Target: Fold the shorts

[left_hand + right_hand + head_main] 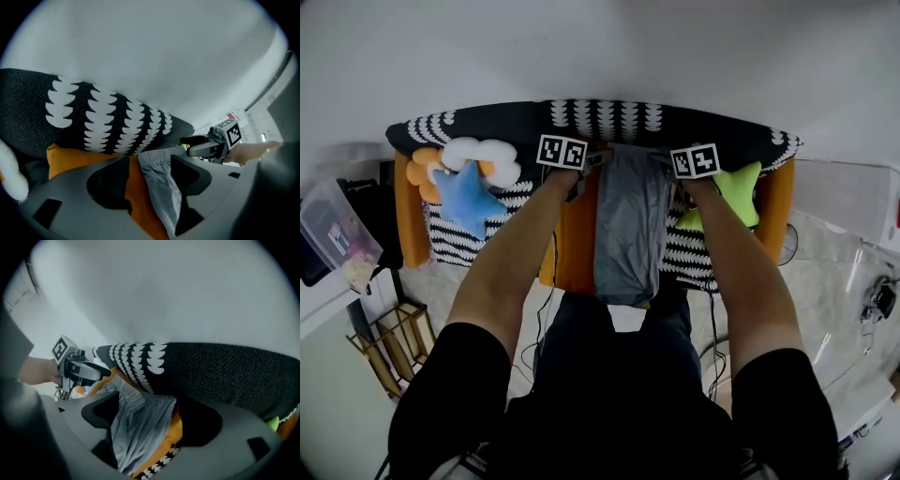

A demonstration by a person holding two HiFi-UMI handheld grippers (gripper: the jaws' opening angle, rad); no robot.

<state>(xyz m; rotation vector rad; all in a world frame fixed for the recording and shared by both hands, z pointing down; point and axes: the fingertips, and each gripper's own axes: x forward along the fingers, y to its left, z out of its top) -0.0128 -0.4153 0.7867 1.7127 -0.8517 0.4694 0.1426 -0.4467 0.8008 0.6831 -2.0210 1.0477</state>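
Shorts (628,225): lying lengthwise, 12 to 6 o'clock.
Left gripper (149,176): fingers gaping, straddling shorts' edge, unclamped.
Right gripper (150,420): fingers gaping over shorts, unclamped.

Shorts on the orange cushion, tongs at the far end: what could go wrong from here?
The left tongs and right tongs stand open around the waistband end of the shorts; closing could pinch only one layer, or grab the orange cushion underneath. The green star pillow beside the right tongs might get nudged.

Smooth grey cloth shorts (628,225), coarse knitted blanket (609,117), seemingly plush blue star (467,197)
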